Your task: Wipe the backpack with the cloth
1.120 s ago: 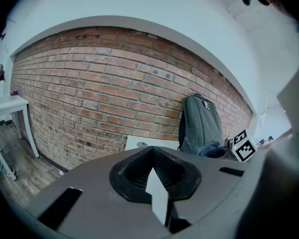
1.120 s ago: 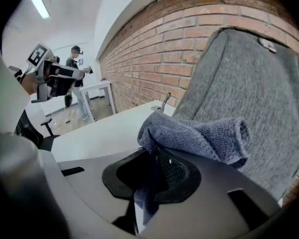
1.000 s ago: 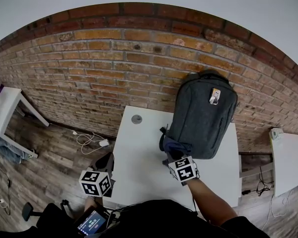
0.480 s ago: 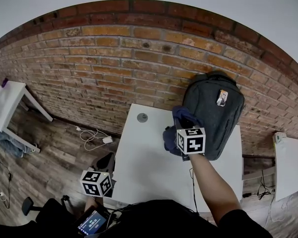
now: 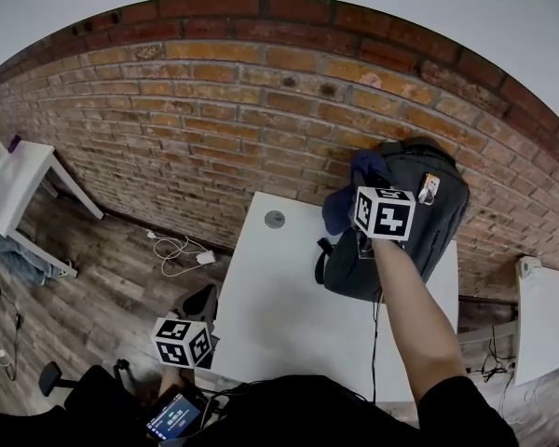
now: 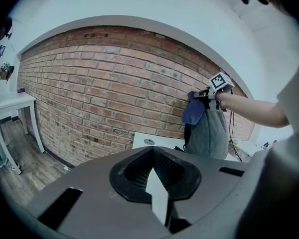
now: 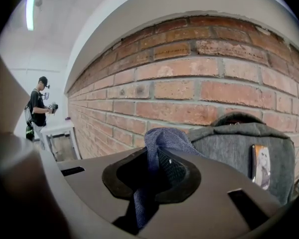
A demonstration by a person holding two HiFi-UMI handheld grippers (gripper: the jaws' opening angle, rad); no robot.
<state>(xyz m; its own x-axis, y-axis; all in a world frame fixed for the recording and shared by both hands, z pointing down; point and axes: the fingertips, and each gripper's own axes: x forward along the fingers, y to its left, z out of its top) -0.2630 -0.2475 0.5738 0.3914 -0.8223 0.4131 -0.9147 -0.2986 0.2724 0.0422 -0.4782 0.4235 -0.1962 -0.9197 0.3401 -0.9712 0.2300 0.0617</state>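
A: Up the backpack (image 5: 419, 240) went the right hand-held gripper (image 5: 366, 192): a second ago it was at the bottom edge, and now it is at the top left corner, close to the brick wall (image 5: 214, 110).

B: How does the backpack stand?

A: One grey backpack stands upright at the far right of the white surface (image 5: 279, 315). Its back is to the wall, its long axis vertical, its handle on top and its front towards the person.

B: And the cloth?

A: One blue cloth (image 7: 162, 138) is clamped in the right hand-held gripper's jaws. It bunches out ahead of them at the backpack's upper left corner.

B: The other hand?

A: The left hand-held gripper (image 6: 157, 198) is low off the surface's near left corner, well apart from the backpack, with its jaws together on nothing.

B: Anything smaller?

A: One tag (image 7: 260, 166) is on the backpack's upper front, and one round grey disc (image 5: 275, 219) lies on the surface near the wall.
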